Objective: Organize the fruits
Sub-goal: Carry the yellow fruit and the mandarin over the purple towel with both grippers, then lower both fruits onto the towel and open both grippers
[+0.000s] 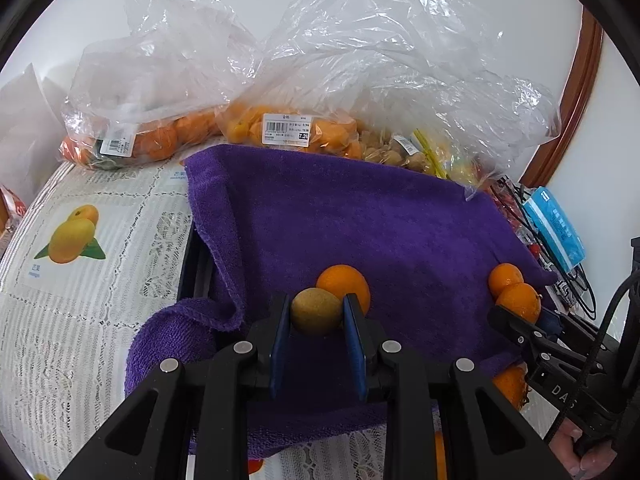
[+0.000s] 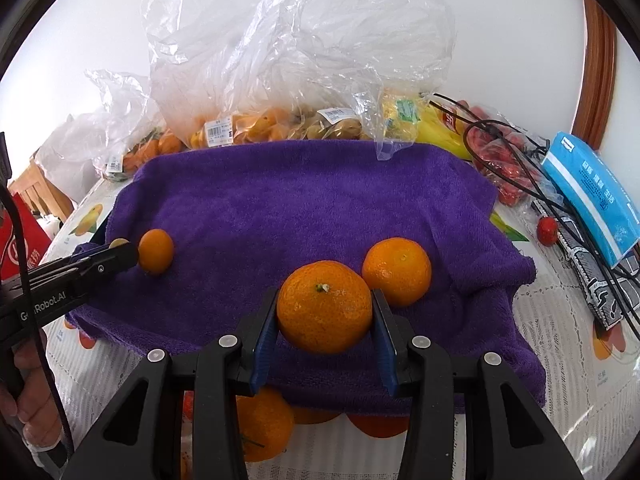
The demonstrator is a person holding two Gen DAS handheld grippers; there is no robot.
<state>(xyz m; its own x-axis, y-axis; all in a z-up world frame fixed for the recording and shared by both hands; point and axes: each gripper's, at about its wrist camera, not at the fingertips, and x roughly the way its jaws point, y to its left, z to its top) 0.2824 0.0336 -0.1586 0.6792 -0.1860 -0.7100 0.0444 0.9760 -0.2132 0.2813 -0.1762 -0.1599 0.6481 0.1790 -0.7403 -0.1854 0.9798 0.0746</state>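
My left gripper [image 1: 316, 314] is shut on a small brownish-green round fruit [image 1: 315, 311] just above the purple towel [image 1: 340, 216]. A small orange [image 1: 346, 282] lies on the towel right behind it. My right gripper [image 2: 325, 314] is shut on a mandarin [image 2: 324, 306] over the towel's [image 2: 304, 192] front part. A second mandarin [image 2: 397, 270] rests on the towel beside it to the right. In the right wrist view the left gripper [image 2: 120, 254] comes in from the left, next to the small orange [image 2: 156, 250]. In the left wrist view the right gripper [image 1: 520, 320] holds its mandarin [image 1: 519, 301].
Clear plastic bags of oranges [image 1: 160, 136], kumquats [image 2: 256, 124] and husked berries [image 1: 394, 152] stand behind the towel. Bananas [image 2: 436, 130], a red-fruit pack [image 2: 504, 160], black cables [image 2: 532, 188] and a blue tissue pack [image 2: 596, 196] lie at the right. More oranges [image 2: 260, 426] sit at the towel's front edge.
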